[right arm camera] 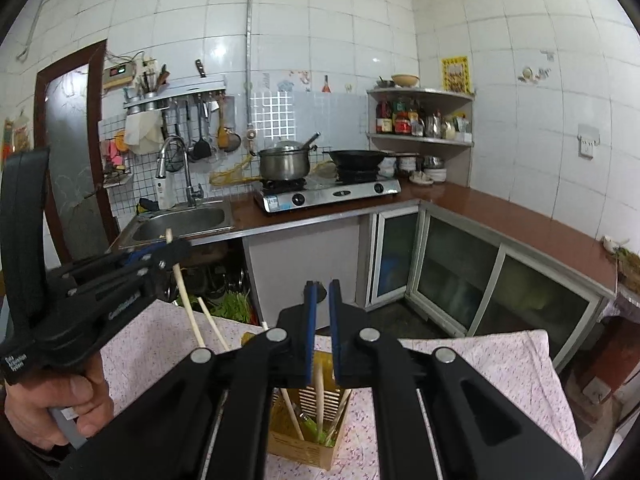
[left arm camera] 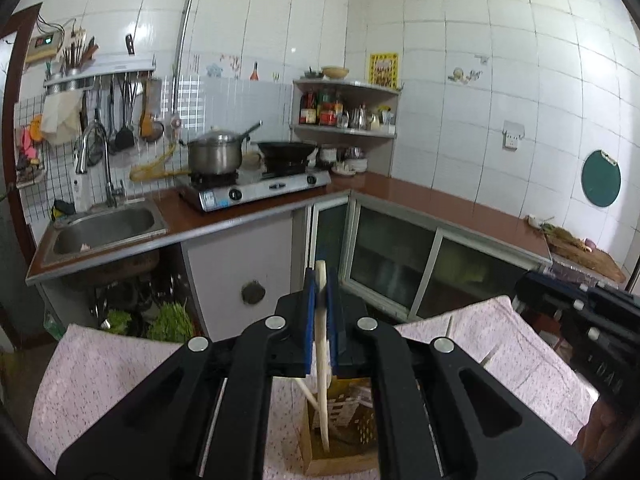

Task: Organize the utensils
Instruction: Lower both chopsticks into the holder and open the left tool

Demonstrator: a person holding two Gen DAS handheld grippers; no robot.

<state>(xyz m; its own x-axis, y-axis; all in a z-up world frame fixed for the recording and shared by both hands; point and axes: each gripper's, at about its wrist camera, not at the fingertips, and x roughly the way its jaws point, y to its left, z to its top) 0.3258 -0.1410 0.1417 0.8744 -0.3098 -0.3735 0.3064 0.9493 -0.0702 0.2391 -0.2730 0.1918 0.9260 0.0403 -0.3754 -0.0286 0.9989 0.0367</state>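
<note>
My left gripper [left arm camera: 321, 280] is shut on a pale wooden chopstick [left arm camera: 322, 344] that stands upright, its lower end inside the wooden utensil holder [left arm camera: 308, 440] on the pink floral cloth [left arm camera: 100, 384]. In the right wrist view the left gripper [right arm camera: 170, 246] shows at the left, with the chopstick [right arm camera: 186, 304] slanting down from it. My right gripper [right arm camera: 323, 288] is nearly closed and empty above the holder [right arm camera: 296, 446], which has several chopsticks [right arm camera: 319, 396] in it.
Behind is a kitchen counter [left arm camera: 440, 200] with a steel sink [left arm camera: 104, 228], a gas stove [left arm camera: 256, 190] with a pot and a wok, and a corner shelf [left arm camera: 348, 130] of bottles. Glass cabinet doors [left arm camera: 392, 256] run below. A cutting board [left arm camera: 588, 256] lies far right.
</note>
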